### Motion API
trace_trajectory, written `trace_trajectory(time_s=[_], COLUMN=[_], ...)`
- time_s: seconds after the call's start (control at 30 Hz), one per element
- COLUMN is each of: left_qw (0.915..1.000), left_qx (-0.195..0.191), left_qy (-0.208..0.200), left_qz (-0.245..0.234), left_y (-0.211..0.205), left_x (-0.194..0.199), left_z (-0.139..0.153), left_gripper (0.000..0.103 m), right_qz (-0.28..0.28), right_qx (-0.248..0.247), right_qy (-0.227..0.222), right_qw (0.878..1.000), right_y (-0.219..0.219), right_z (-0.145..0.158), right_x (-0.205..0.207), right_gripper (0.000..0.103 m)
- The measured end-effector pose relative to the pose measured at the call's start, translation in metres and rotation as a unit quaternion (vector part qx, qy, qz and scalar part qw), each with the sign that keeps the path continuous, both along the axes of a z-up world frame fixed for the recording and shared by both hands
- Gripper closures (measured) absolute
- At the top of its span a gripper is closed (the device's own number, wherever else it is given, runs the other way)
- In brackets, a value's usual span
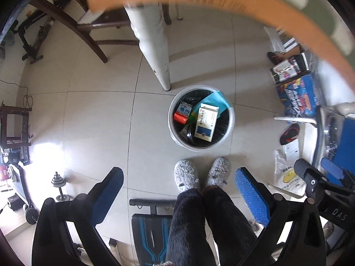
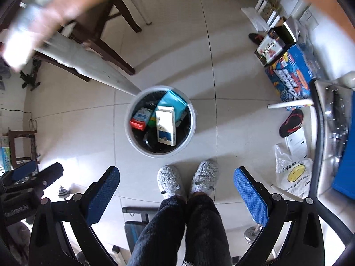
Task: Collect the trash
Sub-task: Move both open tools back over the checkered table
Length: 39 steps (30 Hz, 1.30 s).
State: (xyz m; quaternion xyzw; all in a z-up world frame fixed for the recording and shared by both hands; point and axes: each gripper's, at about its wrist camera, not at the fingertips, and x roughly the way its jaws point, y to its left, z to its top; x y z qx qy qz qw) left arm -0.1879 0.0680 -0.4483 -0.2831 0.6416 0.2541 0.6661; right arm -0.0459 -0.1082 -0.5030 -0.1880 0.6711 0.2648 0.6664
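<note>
Since the bin point(image 1: 200, 117) sat right at our feet, we hovered above it. Both grippers, left point(image 1: 179, 190) and right point(image 2: 176, 188), were spread wide and empty, boxes point(image 2: 165, 125) already inside.

Each gripper, left gripper point(image 1: 178, 190) and right gripper point(image 2: 176, 189), has two black plastic arms ending in flat fingers. The inner face of each finger carries a blue pad point(image 1: 251, 196) with a fine dimpled texture. Round silver screws point(image 1: 277, 196) sit at the arm joints. White lettering reading "DAS" point(image 1: 337, 213) is printed on the right gripper's black body, and pale lettering also marks the left gripper's body in the right wrist view. The person wears dark fuzzy trousers point(image 2: 177, 230) and grey fleecy slippers point(image 2: 169, 182).
</note>
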Motion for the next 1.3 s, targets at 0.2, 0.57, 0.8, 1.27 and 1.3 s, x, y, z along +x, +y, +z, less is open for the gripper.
trace_trajectory(time_s=[0.2,0.57,0.8,1.27,1.3], left_qw=[0.9996,0.9947,0.9786,0.9796,0.981], left_qx=[0.009,0.05,0.13,0.13,0.127], left_qy=[-0.027,-0.089,-0.154,-0.136,-0.129], left_qz=[0.001,-0.012,-0.043,-0.071,-0.07], left_y=[-0.003,0.008,0.037,0.093,0.105], left_x=[-0.011,-0.021,0.041,0.255,0.262], left_z=[0.073,0.183,0.253,0.257,0.249], left_gripper=[0.0,0.0,0.0,0.0,0.0], right_qz=[0.007,-0.004,-0.079,-0.308,-0.325], right_qx=[0.019,0.068,0.14,0.154,0.147], right_qy=[-0.013,-0.018,-0.033,-0.055,-0.048], right_qw=[1.0,0.998,0.986,0.937,0.933], right_y=[-0.007,-0.004,0.001,-0.032,-0.034], right_z=[0.096,0.234,0.301,0.312,0.304], right_x=[-0.008,-0.021,0.02,0.27,0.295], right_gripper=[0.0,0.0,0.0,0.0,0.0])
